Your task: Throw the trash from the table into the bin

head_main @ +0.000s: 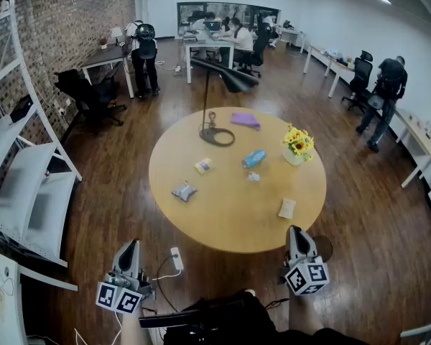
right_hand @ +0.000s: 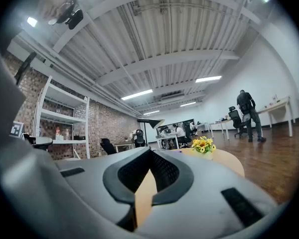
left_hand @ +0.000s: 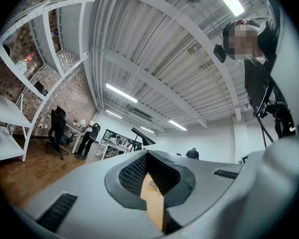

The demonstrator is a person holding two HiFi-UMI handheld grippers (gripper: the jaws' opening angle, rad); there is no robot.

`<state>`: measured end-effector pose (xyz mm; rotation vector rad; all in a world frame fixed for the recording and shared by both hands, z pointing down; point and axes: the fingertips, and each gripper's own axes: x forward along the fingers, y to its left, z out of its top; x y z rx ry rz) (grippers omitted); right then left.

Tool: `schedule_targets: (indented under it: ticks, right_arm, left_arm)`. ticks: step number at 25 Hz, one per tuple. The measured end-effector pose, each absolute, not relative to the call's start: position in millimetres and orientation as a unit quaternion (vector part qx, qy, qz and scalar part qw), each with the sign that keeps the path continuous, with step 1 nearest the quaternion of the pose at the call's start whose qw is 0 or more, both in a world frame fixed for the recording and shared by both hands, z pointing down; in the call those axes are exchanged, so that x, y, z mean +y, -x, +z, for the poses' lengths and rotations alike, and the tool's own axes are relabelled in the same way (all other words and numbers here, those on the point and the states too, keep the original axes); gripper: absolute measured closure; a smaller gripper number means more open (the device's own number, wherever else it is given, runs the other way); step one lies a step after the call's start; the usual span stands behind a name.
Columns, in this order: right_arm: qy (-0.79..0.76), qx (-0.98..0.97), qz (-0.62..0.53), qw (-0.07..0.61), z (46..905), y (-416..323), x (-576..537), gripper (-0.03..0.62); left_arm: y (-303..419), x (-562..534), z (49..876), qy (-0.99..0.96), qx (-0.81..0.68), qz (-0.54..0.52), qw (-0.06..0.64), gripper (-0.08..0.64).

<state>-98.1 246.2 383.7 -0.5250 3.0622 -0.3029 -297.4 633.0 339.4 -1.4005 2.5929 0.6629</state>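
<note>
On the round wooden table [head_main: 230, 221] lie several pieces of trash: a crushed blue bottle [head_main: 253, 158], a yellow-white wrapper [head_main: 202, 166], a grey-blue packet [head_main: 184, 191], a small clear crumple [head_main: 253, 177] and a white packet [head_main: 287, 208]. My left gripper [head_main: 130, 249] hangs over the floor off the table's near-left edge, shut and empty. At the near-right edge my right gripper [head_main: 296, 232] is also shut and empty. In the left gripper view the left gripper [left_hand: 148, 156] tilts up toward the ceiling. In the right gripper view the right gripper [right_hand: 150, 152] points level over the table [right_hand: 224, 159]. No bin shows in any view.
A black desk lamp [head_main: 215, 135], a purple cloth [head_main: 246, 120] and a vase of yellow flowers [head_main: 298, 144] stand on the table's far half. A white shelf rack [head_main: 29, 185] fills the left. A power strip [head_main: 177, 258] lies on the floor. People and office chairs are at the far desks.
</note>
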Motion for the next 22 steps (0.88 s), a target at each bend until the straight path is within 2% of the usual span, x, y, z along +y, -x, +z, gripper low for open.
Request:
schedule_targets:
  ticks: [9,22]
  right_arm:
    - [0.202,0.977,-0.061,0.016,350.6,96.9,179.1,0.592]
    - [0.228,0.971,-0.073,-0.006,370.5,80.7,93.2,0.592]
  left_arm:
    - [306.6,583.6,333.5,0.459,0.856,0.229,0.055,0.56]
    - [300.8,470.0,329.1,0.504,0.839,0.201,0.035,0.56]
